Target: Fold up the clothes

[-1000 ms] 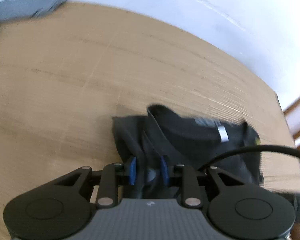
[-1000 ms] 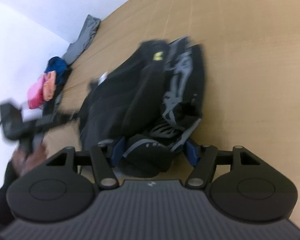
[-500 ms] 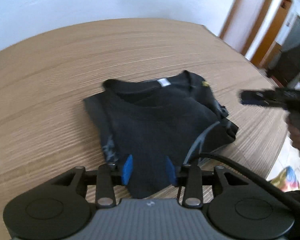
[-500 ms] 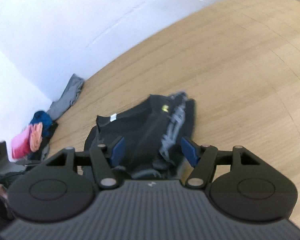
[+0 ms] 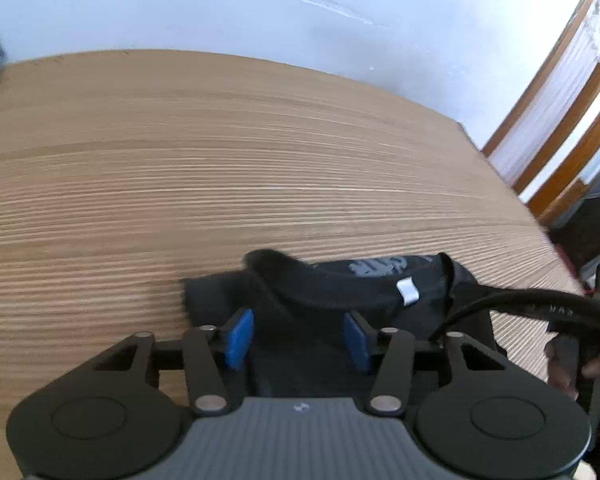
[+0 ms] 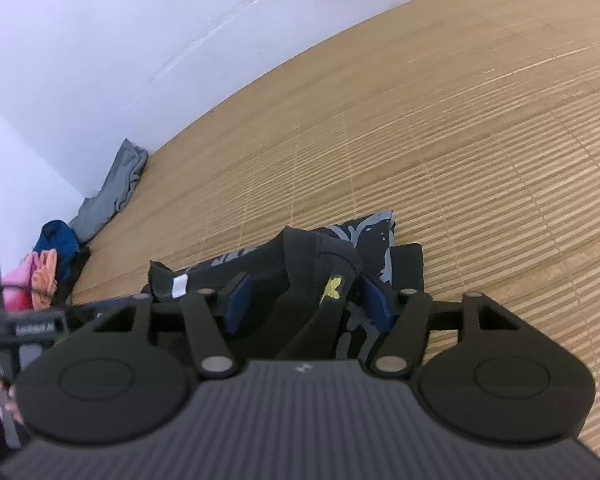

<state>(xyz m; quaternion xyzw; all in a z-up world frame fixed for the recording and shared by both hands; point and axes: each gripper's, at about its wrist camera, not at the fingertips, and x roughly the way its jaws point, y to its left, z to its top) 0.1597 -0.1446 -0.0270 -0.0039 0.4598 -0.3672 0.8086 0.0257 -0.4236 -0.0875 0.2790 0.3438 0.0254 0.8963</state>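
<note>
Only the right wrist view shows the heap of pink, orange and blue clothes [image 6: 46, 268] and the crumpled grey garment [image 6: 114, 192] along the white wall [image 6: 100, 40]; the left shows an orange-brown wooden door frame [image 5: 560, 120]. The black printed T-shirt [image 5: 340, 292] lies bunched on the slatted bamboo mat [image 5: 220, 160], white neck tag showing. The left gripper [image 5: 298, 338] and right gripper [image 6: 306, 304] each gape wide, fabric between their blue pads but unclamped.

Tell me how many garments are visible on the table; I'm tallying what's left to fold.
5, maybe more hidden: black shirt nearest; grey garment by the wall; blue, pink and orange pieces in the corner.
</note>
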